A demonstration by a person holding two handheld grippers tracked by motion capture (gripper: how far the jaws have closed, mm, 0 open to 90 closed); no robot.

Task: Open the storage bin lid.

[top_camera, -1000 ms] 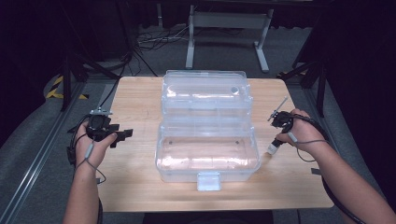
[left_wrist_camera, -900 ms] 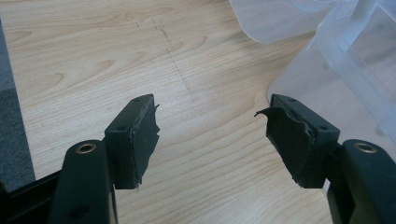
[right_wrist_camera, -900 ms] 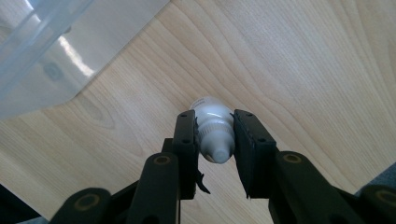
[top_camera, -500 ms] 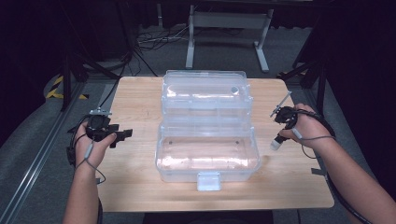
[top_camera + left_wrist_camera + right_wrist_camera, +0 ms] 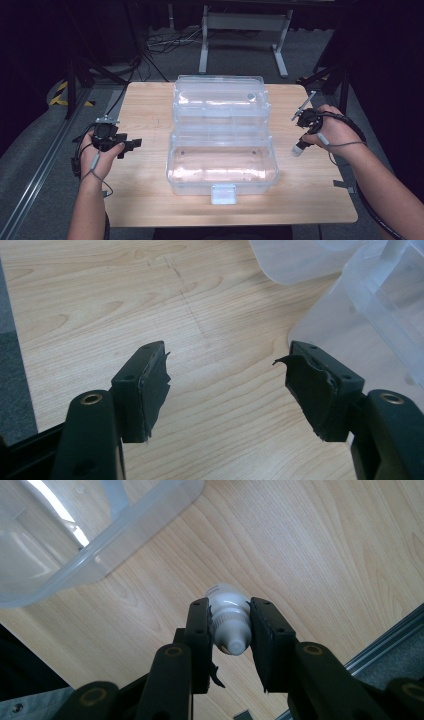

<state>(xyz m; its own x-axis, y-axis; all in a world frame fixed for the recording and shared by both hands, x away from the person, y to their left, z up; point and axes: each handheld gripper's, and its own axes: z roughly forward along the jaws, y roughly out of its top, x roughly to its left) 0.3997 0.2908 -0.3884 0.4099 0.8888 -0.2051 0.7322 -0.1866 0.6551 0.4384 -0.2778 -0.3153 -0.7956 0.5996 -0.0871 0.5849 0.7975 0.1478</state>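
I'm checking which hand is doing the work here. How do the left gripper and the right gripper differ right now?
The left gripper has its jaws spread wide with nothing between them; the right gripper is clamped on a small white bottle. The left gripper sits low beside the clear plastic box on the table; the right gripper holds its bottle above the tabletop. Both have black padded jaws.

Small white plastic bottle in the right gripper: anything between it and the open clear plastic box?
Nothing visible. The small white plastic bottle is clamped in the right gripper over bare wooden table; the clear plastic box lies open beside it.
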